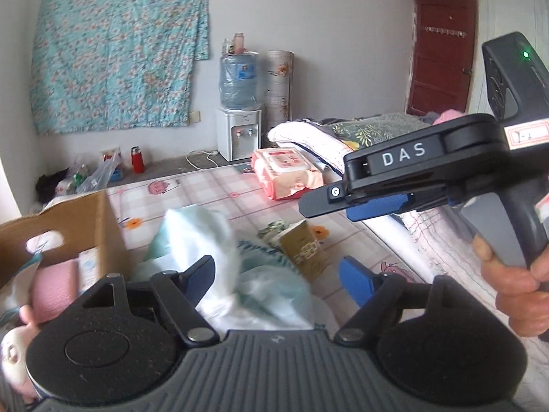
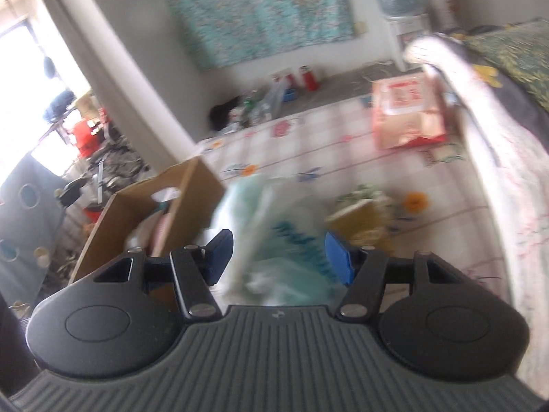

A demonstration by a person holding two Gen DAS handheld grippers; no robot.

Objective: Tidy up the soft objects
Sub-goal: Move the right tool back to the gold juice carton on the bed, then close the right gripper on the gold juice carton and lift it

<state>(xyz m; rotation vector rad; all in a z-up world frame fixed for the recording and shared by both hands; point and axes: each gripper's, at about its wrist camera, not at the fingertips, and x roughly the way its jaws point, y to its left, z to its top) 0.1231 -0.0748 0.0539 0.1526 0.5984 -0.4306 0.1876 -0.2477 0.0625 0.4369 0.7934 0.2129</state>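
At the left edge of the left wrist view a cardboard box (image 1: 103, 226) stands open on the checked mat (image 1: 219, 189), a hand-hole cut in its near wall. Inside it lie a pink soft item (image 1: 55, 292) and a pale packet (image 1: 87, 267); a soft toy (image 1: 13, 346) shows at the box's lower left (whether it is in the box or beside it cannot be told). Just right of the box lies a pale green plastic pack (image 1: 192, 233), crumpled and blurred. The left gripper (image 1: 276, 281) hangs over the pack with its jaws wide; the left finger (image 1: 200, 279) overlaps the pack, the right one stands clear, and no grip is seen. Right of the pack a yellow-brown carton (image 1: 305, 250) leans on the mat. Further back lies a pink wipes pack (image 1: 288, 171), and behind it folded bedding (image 1: 308, 137). At the right a hand (image 1: 518, 288) holds the right gripper (image 1: 329, 201), seen from the side. The right wrist view, much blurred, shows the box (image 2: 147, 213) at left with pale and pink items in it, then the green pack (image 2: 274, 226) between the right gripper's (image 2: 279, 255) half-open jaws; whether the pads press on it cannot be told. The carton (image 2: 357, 219) and the wipes pack (image 2: 405, 113) lie to the right.
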